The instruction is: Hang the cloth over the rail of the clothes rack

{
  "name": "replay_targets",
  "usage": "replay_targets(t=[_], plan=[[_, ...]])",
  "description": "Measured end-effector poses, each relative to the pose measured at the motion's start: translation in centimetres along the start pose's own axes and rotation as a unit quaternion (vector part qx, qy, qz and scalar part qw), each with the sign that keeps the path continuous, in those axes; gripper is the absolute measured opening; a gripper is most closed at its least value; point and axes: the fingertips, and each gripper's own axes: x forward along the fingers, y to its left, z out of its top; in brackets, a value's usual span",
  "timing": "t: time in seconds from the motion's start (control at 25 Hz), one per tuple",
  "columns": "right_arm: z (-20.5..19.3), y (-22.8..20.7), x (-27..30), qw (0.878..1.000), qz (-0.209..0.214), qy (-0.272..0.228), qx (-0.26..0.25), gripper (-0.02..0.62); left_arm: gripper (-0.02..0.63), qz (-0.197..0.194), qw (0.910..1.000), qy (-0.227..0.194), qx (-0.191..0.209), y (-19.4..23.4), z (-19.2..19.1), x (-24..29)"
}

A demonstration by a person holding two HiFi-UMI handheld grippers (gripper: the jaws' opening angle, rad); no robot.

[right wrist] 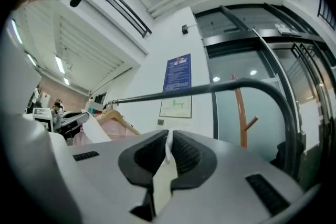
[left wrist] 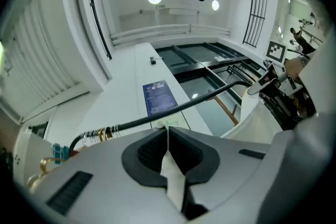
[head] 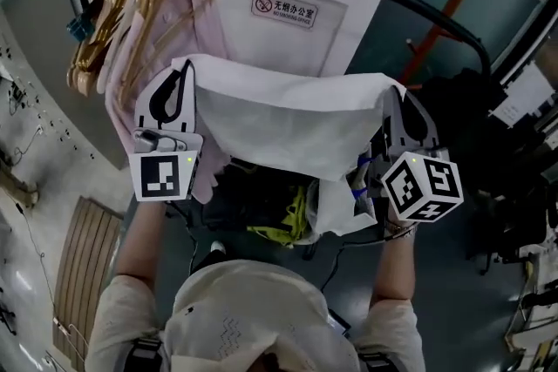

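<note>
Cloth [head: 288, 118] is held stretched below rail [right wrist: 210, 88], pinched by left tongs [left wrist: 168, 136] & right tongs [right wrist: 169, 143]; next it's to be lifted over rail & draped

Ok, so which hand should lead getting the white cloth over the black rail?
Right, probably. Both grippers are shut on the white fabric cloth, but the right gripper faces a bare stretch of the curved black metal rail; the left gripper sits by crowded wooden hangers and pink garments.

We count one white fabric cloth [head: 288, 122], one black curved metal rail [right wrist: 182, 92], two grey grippers: left gripper [left wrist: 168, 129], right gripper [right wrist: 169, 135].
</note>
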Motion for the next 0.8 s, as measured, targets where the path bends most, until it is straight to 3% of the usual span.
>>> replay_targets(t=[0.24, 0.4, 0.56, 0.8], plan=[[8.8, -0.6, 2.4, 0.995, -0.026, -0.051, -0.086, 0.031, 0.017, -0.017, 0.9949, -0.093, 0.035, 2.5, 7.5, 5.7], [13.2, -0.8, 3.0, 0.991, -0.041, -0.076, -0.104, 0.03, 0.017, -0.023, 0.9867, -0.139, 0.081, 3.8, 11.4, 8.3], [17.2, -0.6, 3.2, 0.988, -0.048, -0.098, -0.111, 0.031, 0.017, -0.023, 0.9751, -0.133, 0.176, 4.7, 13.3, 10.1], [21.8, -0.8, 5.5, 0.976, -0.075, -0.123, -0.164, 0.031, 0.018, -0.004, 0.9718, -0.148, 0.184, 6.4, 15.5, 13.7]])
